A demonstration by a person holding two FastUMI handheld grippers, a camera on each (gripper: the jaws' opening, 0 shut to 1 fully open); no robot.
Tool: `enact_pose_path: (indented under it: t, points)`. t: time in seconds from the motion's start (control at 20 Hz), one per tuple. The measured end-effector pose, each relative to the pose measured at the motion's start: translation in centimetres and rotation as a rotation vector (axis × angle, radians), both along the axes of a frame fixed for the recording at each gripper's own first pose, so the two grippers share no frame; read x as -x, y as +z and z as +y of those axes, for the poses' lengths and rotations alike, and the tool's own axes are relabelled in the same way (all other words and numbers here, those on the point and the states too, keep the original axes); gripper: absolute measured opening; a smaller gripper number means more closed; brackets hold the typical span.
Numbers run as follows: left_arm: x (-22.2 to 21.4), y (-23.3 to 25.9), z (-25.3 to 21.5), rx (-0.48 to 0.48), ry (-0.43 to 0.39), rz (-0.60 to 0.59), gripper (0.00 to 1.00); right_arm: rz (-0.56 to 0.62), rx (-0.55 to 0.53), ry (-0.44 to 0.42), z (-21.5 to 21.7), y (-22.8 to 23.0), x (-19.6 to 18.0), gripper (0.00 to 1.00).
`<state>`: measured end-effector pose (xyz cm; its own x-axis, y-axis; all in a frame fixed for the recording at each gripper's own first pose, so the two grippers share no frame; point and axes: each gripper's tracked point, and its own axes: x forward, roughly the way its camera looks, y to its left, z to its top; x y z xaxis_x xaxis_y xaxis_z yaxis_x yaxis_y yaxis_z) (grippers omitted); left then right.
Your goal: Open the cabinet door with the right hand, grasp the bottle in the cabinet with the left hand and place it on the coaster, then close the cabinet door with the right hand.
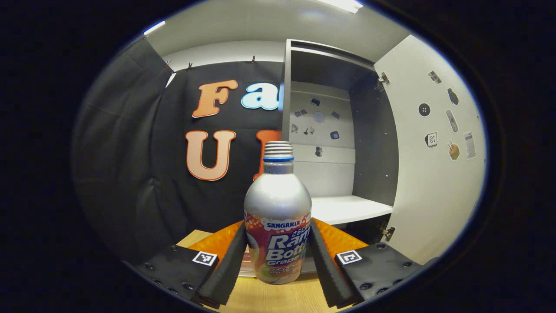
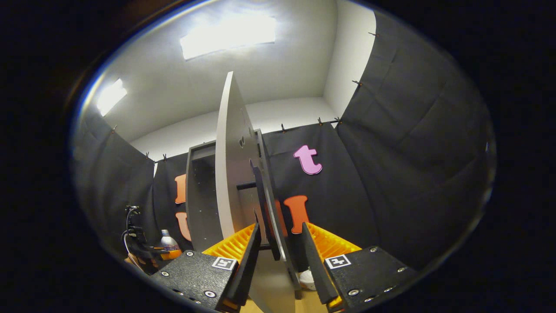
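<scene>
Left claw [image 1: 277,256] pinches the silver aluminium bottle [image 1: 277,217] for placing, while right claw [image 2: 281,265], spread, straddles the open grey cabinet door [image 2: 232,174] edge.

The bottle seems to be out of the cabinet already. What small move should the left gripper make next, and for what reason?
Probably open the left gripper and draw it back. The bottle stands upright between its fingers, apparently resting on a pale disc on the wooden table, likely the coaster. The cabinet door is open, and the right gripper straddles its edge, ready to close it.
</scene>
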<state>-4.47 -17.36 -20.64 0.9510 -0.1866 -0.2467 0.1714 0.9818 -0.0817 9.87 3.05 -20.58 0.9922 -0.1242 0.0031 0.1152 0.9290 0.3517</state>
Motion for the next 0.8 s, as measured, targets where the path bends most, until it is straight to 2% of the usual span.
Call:
enact_pose_path:
  t: [0.3, 0.35, 0.4, 0.65, 0.8]
  points:
    - [3.9, -3.3, 2.3, -0.033, 0.001, 0.026, 0.83, 0.047, -0.057, 0.037, -0.1, -1.0, 0.1, 0.64]
    - [4.6, -4.1, 2.6, -0.045, 0.004, 0.034, 0.83, 0.060, -0.039, 0.042, 0.3, -1.3, 0.4, 0.73]
    - [5.1, -4.9, 3.0, -0.056, 0.004, 0.043, 0.85, 0.069, -0.014, 0.040, 0.3, -1.5, 0.3, 0.64]
    - [7.7, -8.7, 4.4, -0.077, 0.003, 0.067, 0.85, 0.092, 0.094, 0.036, 0.3, -1.4, 0.8, 0.67]
    - [9.1, -11.4, 4.0, -0.047, -0.042, 0.076, 0.84, 0.089, 0.122, 0.057, 0.5, -1.4, 1.2, 0.68]
